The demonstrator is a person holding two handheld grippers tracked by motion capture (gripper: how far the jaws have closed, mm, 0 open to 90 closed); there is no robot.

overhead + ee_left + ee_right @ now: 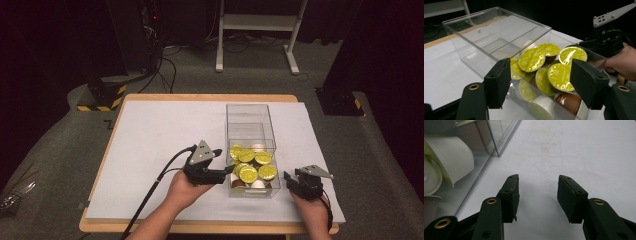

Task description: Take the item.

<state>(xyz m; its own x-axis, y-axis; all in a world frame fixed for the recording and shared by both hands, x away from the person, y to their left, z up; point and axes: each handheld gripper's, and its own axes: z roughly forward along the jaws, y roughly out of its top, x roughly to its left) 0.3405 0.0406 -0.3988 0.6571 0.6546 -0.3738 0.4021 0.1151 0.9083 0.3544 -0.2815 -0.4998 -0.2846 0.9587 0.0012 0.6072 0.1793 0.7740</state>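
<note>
A clear plastic box [248,131] stands on the white table sheet. Its near compartment holds several coffee capsules [248,172] with shiny yellow lids, plus white and brown ones. My left gripper [228,171] is at the box's left wall, jaws pointing right at it. In the left gripper view this gripper [540,68] is open, and the box [499,32] and capsules [531,60] lie just beyond the pads. My right gripper [288,178] rests right of the box. It is open [537,180] over bare sheet, with the box [496,140] and a white capsule [454,157] to its left.
The box's far compartment [248,112] looks empty. White sheet [160,145] covers the wooden table [205,97], with wide free room left of the box. A black cable [150,192] trails from the left gripper toward the front edge. Carpet, a white stand and dark equipment lie beyond.
</note>
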